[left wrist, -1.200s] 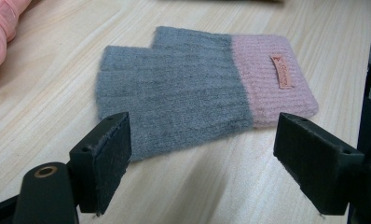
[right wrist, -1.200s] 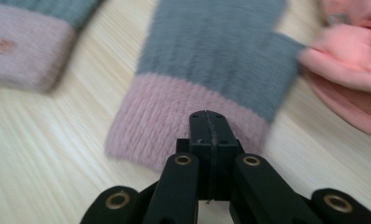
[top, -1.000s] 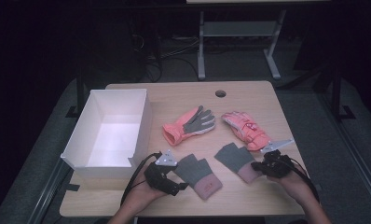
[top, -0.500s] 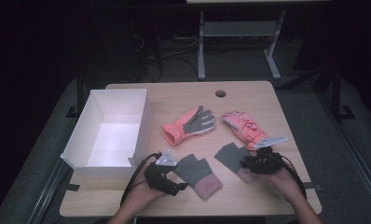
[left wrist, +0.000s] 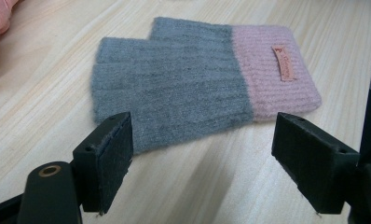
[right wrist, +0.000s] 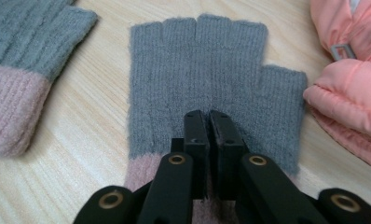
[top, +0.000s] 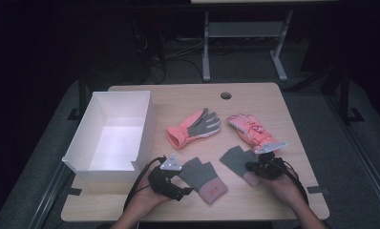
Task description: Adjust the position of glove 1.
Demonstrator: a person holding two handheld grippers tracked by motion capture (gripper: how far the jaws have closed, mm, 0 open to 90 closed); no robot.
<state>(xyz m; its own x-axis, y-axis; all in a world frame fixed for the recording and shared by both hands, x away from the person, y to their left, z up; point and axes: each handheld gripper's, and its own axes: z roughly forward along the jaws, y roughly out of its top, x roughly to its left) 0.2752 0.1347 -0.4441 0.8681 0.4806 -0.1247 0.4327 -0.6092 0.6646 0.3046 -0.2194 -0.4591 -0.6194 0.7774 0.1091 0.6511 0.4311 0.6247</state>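
Two grey knit fingerless gloves with pink cuffs lie flat near the table's front edge. The left glove lies just ahead of my left gripper, which is open with nothing between its jaws. My right gripper sits on the right glove. Its jaws have just been closing and now stand together, tips pressed into the knit of the palm above the cuff. The cuff is mostly hidden under the gripper.
A white open box stands at the left. Two coral gloves lie mid-table: one with a grey palm, one padded close to the right grey glove. A cable hole is at the back.
My right gripper has moved left from the glove's right edge onto its palm and sunk a little. The left gripper and both gloves have stayed put.
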